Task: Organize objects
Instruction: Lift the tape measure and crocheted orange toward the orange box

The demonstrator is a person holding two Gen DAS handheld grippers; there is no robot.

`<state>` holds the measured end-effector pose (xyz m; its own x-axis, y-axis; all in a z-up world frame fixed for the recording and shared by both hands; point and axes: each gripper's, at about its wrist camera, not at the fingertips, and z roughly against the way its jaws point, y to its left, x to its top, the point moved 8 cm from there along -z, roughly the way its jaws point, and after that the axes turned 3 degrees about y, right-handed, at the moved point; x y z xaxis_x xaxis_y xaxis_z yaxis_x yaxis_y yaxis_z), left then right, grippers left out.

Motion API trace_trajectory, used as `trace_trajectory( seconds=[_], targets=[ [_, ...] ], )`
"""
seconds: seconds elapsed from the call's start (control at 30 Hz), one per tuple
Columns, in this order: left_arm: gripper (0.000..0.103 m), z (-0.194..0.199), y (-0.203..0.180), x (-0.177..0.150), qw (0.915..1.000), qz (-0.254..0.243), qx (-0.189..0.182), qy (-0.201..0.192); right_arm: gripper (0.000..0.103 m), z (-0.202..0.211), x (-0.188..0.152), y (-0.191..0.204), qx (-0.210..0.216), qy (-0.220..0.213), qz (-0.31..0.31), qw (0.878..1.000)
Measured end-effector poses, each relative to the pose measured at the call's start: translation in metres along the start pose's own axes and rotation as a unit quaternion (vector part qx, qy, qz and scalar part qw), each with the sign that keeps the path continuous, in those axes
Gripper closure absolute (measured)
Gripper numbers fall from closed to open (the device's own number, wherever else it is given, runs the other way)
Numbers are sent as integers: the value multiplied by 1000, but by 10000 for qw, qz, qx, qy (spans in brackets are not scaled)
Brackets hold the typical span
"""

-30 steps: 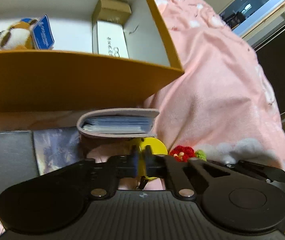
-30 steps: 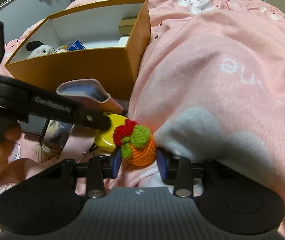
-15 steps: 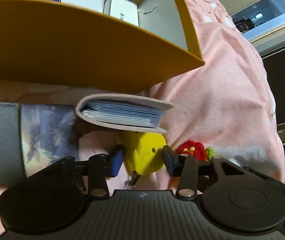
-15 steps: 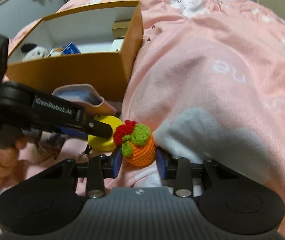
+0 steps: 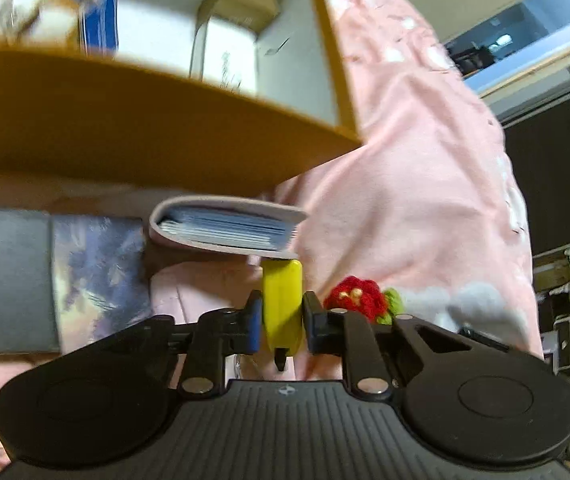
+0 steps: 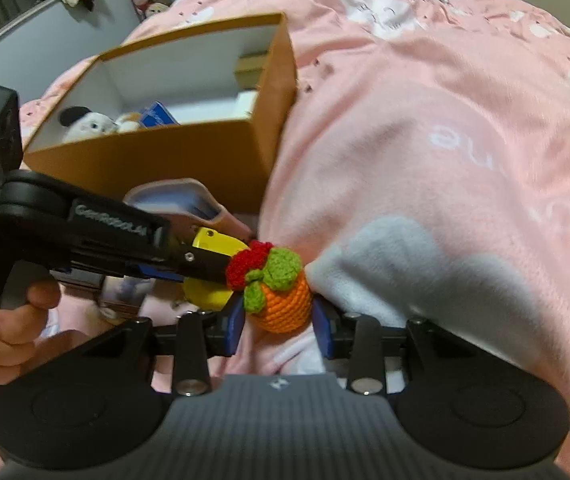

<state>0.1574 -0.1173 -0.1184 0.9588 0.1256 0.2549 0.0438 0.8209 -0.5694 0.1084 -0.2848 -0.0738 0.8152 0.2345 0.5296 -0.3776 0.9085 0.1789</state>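
Observation:
My left gripper (image 5: 281, 316) is shut on a flat yellow disc-shaped toy (image 5: 283, 300), held edge-on just above the pink blanket; it also shows in the right wrist view (image 6: 213, 268). My right gripper (image 6: 279, 316) is shut on an orange crochet fruit (image 6: 283, 300) with green leaves and a red flower, right beside the yellow toy. The fruit's red top shows in the left wrist view (image 5: 355, 298). An open orange box (image 6: 173, 156) stands behind both, holding plush toys, a blue card and small cartons.
A pink card holder (image 5: 225, 230) full of cards lies in front of the box (image 5: 145, 132). A dark book with a picture cover (image 5: 45, 276) lies at the left. The pink blanket (image 6: 425, 120) rises in a mound to the right.
The left gripper opened around the yellow toy, then closed on it and turned it on edge. The right gripper has kept hold of the crochet fruit and lifted slightly.

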Motion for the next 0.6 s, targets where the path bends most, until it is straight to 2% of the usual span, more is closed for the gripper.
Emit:
trace_trajectory(
  seconds=[0.17, 0.3, 0.4, 0.6],
  targets=[
    [81, 47, -9, 1, 9978, -316, -40, -588, 65, 18, 14, 16, -14, -243, 290, 9993],
    [81, 77, -8, 15, 9932, -430, -12, -1078, 65, 33, 38, 33, -36, -505, 622, 9968],
    [81, 95, -1, 28, 9906, -451, -81, -1292, 65, 40, 63, 47, -14, -682, 914, 9935],
    [81, 132, 15, 71, 9862, -575, 158, -1544, 65, 35, 119, 84, 131, -943, 1531, 9836]
  ],
)
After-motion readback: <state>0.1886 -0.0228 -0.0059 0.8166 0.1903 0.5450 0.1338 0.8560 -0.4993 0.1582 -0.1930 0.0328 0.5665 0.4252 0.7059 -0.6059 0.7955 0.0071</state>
